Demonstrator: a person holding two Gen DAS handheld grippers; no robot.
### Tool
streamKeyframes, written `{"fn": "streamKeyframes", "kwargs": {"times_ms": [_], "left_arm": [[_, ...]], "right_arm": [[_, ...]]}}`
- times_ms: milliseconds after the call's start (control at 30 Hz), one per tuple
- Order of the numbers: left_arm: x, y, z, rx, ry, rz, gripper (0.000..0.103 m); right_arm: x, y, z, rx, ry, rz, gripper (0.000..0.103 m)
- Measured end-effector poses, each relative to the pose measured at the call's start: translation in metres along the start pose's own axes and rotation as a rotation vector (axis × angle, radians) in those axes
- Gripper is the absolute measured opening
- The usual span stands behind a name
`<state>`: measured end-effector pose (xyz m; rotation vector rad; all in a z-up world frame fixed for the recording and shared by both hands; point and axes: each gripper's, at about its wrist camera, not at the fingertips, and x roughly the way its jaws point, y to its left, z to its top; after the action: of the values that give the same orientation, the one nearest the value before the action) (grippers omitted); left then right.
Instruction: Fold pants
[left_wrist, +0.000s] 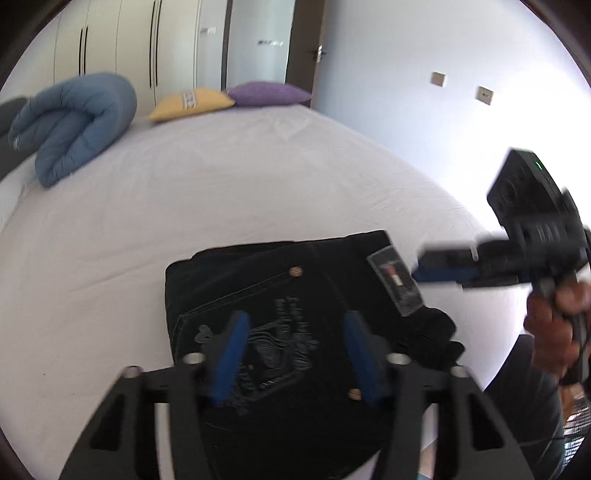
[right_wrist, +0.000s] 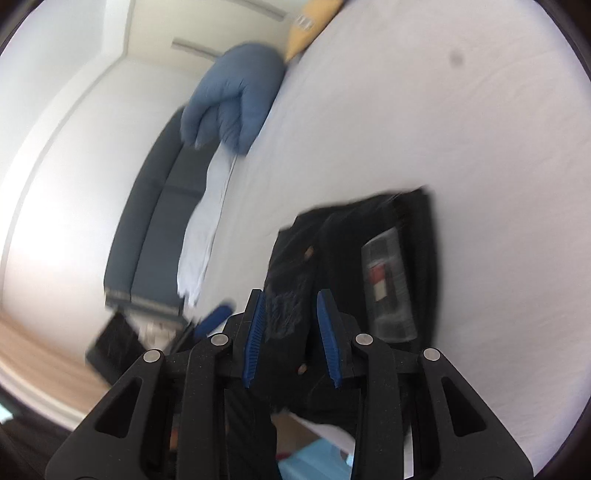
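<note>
The left gripper (left_wrist: 295, 350) hangs just above the pants (left_wrist: 295, 295), its blue pads (left_wrist: 231, 354) spread apart with nothing caught between them; only the dark cloth shows below the gap. The right gripper (right_wrist: 291, 332) also stands released over the pants, its jaws apart and empty, the near edge of the cloth beneath its pads (right_wrist: 255, 336). In the left wrist view the right gripper (left_wrist: 439, 266) comes in from the side of the pants where the label (left_wrist: 395, 284) lies, its tip just beside that label and apart from it, held by a hand (left_wrist: 554, 325). The pants lie folded into a compact black block on the white bed (left_wrist: 184, 192), at the bed's near edge. The back pocket (left_wrist: 258, 339) with its pale stitched pattern faces up, two copper rivets (left_wrist: 295, 272) show on the cloth, and a little loose cloth bunches out at the corner below the label. Beyond the pants the sheet runs bare. At the bed's far side sits a rolled blue duvet (left_wrist: 74, 122), and past that a yellow pillow (left_wrist: 192, 103) and a purple pillow (left_wrist: 269, 92) lie at the head. Behind the pillows stand white wardrobe doors (left_wrist: 122, 44) and a door (left_wrist: 303, 51). In the right wrist view a dark sofa (right_wrist: 155, 221) stands beside the bed, beyond the duvet.
</note>
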<state>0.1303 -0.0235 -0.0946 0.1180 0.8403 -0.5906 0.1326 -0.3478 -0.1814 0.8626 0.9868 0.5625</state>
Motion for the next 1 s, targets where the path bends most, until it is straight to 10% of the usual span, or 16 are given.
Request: {"fn": "streamKeyframes", "kwargs": {"times_ms": [100,200,300,1000], "left_arm": [[0.026,0.023,0.009,-0.019,0.051,0.002,0.043],[0.055,0.043,0.018,-0.037,0.095,0.003,0.032],[0.086,0.064,0.019,-0.055,0.155,0.02,0.018],[0.028,-0.005,-0.098,0.068,0.088,0.101,0.015]], "right_arm": [[0.039,-0.016,-0.013,0.019,0.12,-0.143,0.027],[0.051,-0.049,-0.024,0.039,0.122,-0.231,0.0],[0.042,-0.065,-0.025,0.111,0.092,-0.162,0.0],[0.032,-0.026,-0.055,-0.016,0.023,-0.266,0.0]]}}
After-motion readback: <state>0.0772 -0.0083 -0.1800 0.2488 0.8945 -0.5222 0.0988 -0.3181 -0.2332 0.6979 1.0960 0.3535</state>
